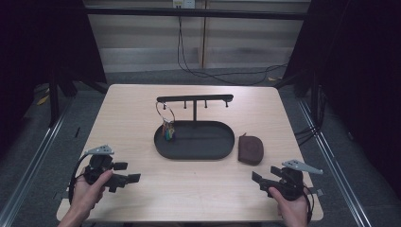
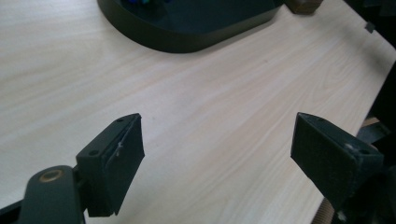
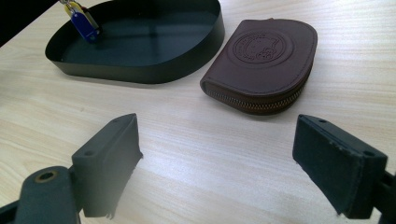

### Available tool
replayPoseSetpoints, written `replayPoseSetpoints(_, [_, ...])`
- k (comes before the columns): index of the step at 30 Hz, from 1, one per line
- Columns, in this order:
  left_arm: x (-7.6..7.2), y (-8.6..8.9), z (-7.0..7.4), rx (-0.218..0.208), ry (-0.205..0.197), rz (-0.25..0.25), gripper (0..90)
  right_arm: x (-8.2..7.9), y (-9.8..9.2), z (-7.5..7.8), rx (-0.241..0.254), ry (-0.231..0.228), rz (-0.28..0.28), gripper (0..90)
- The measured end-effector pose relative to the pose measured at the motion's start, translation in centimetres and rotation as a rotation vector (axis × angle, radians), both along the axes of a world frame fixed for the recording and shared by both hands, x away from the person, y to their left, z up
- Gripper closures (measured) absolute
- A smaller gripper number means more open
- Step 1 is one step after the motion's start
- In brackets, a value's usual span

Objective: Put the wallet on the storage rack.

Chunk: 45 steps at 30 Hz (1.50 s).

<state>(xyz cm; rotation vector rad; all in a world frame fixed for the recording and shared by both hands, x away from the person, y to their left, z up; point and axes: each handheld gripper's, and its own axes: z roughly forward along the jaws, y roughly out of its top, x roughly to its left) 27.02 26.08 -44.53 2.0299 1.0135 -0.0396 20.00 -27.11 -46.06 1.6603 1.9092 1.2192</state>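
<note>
A black oval tray point(image 1: 203, 140) sits mid-table with a T-shaped hook stand point(image 1: 194, 99) rising from its back. A key ring with coloured tags point(image 1: 168, 131) hangs from the stand's left hook, and its blue tag point(image 3: 86, 25) reaches into the tray point(image 3: 140, 71). A brown zipped pouch point(image 1: 250, 149) lies flat just right of the tray. My left gripper point(image 1: 128, 172) is held low at the front left, open and empty point(image 2: 217, 133), facing the tray point(image 2: 187, 39). My right gripper point(image 1: 265, 174) is open at the front right, with the pouch point(image 3: 264, 60) ahead of its jaws point(image 3: 217, 130).
The wooden table point(image 1: 142, 109) ends close behind both hands. Black cables point(image 1: 198, 71) run over the floor beyond the far edge. Metal rails point(image 1: 42, 142) flank the table on both sides.
</note>
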Motion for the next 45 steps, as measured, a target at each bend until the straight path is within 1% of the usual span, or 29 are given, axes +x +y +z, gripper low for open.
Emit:
replayPoseSetpoints(1, [-0.8, -0.1, -0.7, -0.001, 0.020, -0.025, 17.4, 0.2, 0.1, 0.1, -0.009, 0.017, 0.006, 15.1])
replayPoseSetpoints(2, [-1.2, -0.2, -0.9, 0.008, 0.017, -0.024, 17.6, 0.4, 0.2, 0.2, -0.018, 0.028, 0.013, 15.3])
replayPoseSetpoints(3, [-1.6, -0.3, -1.1, 0.006, 0.008, -0.017, 18.1, 0.5, 0.2, 0.3, -0.021, 0.034, 0.021, 15.7])
replayPoseSetpoints(5, [-2.2, -0.4, -1.4, 0.007, 0.010, -0.036, 18.1, 0.9, 0.3, 0.4, -0.019, 0.048, 0.032, 16.4])
replayPoseSetpoints(6, [-2.3, -0.4, -1.5, 0.008, -0.001, -0.041, 18.1, 1.0, 0.3, 0.5, -0.010, 0.051, 0.038, 16.4])
replayPoseSetpoints(9, [-2.3, -0.5, -1.8, -0.001, -0.015, -0.040, 18.1, 1.5, 0.5, 0.9, -0.016, 0.063, 0.045, 17.3])
replayPoseSetpoints(10, [-2.3, -0.6, -1.9, -0.004, -0.019, -0.034, 18.1, 1.7, 0.5, 1.0, -0.011, 0.063, 0.047, 17.3])
replayPoseSetpoints(11, [-2.3, -0.6, -2.0, 0.005, -0.022, -0.042, 18.1, 2.0, 0.6, 1.2, -0.006, 0.065, 0.048, 17.3])
replayPoseSetpoints(14, [-2.5, -0.6, -2.1, -0.004, -0.028, -0.043, 18.1, 2.8, 0.7, 1.6, -0.003, 0.071, 0.049, 18.4])
replayPoseSetpoints(16, [-2.6, -0.5, -2.2, -0.012, -0.024, -0.051, 18.1, 3.3, 0.7, 1.8, -0.009, 0.079, 0.049, 19.4])
replayPoseSetpoints(20, [-2.9, -0.1, -2.0, -0.018, -0.043, -0.034, 18.1, 4.3, 0.8, 2.4, -0.036, 0.128, 0.046, 21.2])
replayPoseSetpoints(21, [-2.9, -0.1, -2.0, -0.018, -0.043, -0.034, 18.1, 4.3, 0.8, 2.4, -0.036, 0.128, 0.046, 21.2])
replayPoseSetpoints(22, [-3.1, -0.1, -2.0, -0.023, -0.037, -0.042, 18.1, 4.7, 0.8, 2.8, -0.041, 0.145, 0.044, 22.0])
replayPoseSetpoints(23, [-3.2, -0.2, -2.0, -0.024, -0.031, -0.046, 18.1, 4.9, 0.8, 2.9, -0.045, 0.151, 0.037, 22.0])
replayPoseSetpoints(26, [-3.3, -0.5, -2.0, -0.016, -0.039, -0.062, 18.1, 5.6, 0.7, 3.3, -0.056, 0.189, 0.020, 21.2])
replayPoseSetpoints(28, [-3.4, -0.7, -1.9, -0.015, -0.039, -0.079, 18.1, 6.2, 0.6, 3.4, -0.058, 0.219, 0.026, 20.9])
replayPoseSetpoints(30, [-3.6, -0.8, -1.8, -0.020, -0.039, -0.085, 18.1, 6.8, 0.6, 3.3, -0.044, 0.244, 0.051, 20.2])
replayPoseSetpoints(31, [-3.6, -0.8, -1.8, -0.020, -0.039, -0.085, 18.1, 7.1, 0.6, 3.3, -0.047, 0.268, 0.054, 19.7])
replayPoseSetpoints(32, [-3.7, -0.9, -1.7, -0.016, -0.042, -0.094, 18.1, 7.4, 0.6, 3.4, -0.052, 0.279, 0.055, 19.7])
replayPoseSetpoints(33, [-3.7, -0.9, -1.7, -0.016, -0.042, -0.094, 18.1, 7.6, 0.7, 3.5, -0.065, 0.283, 0.052, 19.7])
replayPoseSetpoints(34, [-3.8, -0.9, -1.6, -0.020, -0.048, -0.098, 18.1, 7.9, 0.7, 3.6, -0.079, 0.302, 0.047, 19.6])
replayPoseSetpoints(35, [-3.8, -0.9, -1.6, -0.020, -0.048, -0.098, 18.1, 7.9, 0.7, 3.6, -0.079, 0.302, 0.047, 19.6])
replayPoseSetpoints(36, [-3.8, -0.9, -1.6, -0.016, -0.050, -0.106, 18.1, 8.7, 0.6, 3.7, -0.095, 0.327, 0.052, 18.9])
replayPoseSetpoints(38, [-3.8, -0.9, -1.5, -0.019, -0.058, -0.105, 18.1, 9.5, 0.5, 3.9, -0.108, 0.365, 0.038, 18.9])
replayPoseSetpoints(40, [-3.8, -0.8, -1.5, -0.019, -0.051, -0.109, 18.1, 10.4, 0.5, 4.0, -0.126, 0.407, 0.023, 19.1])
replayPoseSetpoints(41, [-3.8, -0.8, -1.5, -0.019, -0.051, -0.109, 18.1, 10.4, 0.5, 4.0, -0.126, 0.407, 0.023, 19.1])
replayPoseSetpoints(42, [-3.8, -0.8, -1.5, -0.023, -0.051, -0.110, 18.1, 10.8, 0.6, 4.0, -0.134, 0.420, 0.016, 19.4])
replayPoseSetpoints(43, [-3.8, -0.7, -1.5, -0.022, -0.056, -0.109, 18.1, 11.6, 0.7, 4.1, -0.148, 0.449, 0.010, 20.5])
replayPoseSetpoints(45, [-3.9, -0.7, -1.4, -0.029, -0.060, -0.110, 18.1, 12.3, 1.0, 4.1, -0.164, 0.470, 0.006, 20.6])
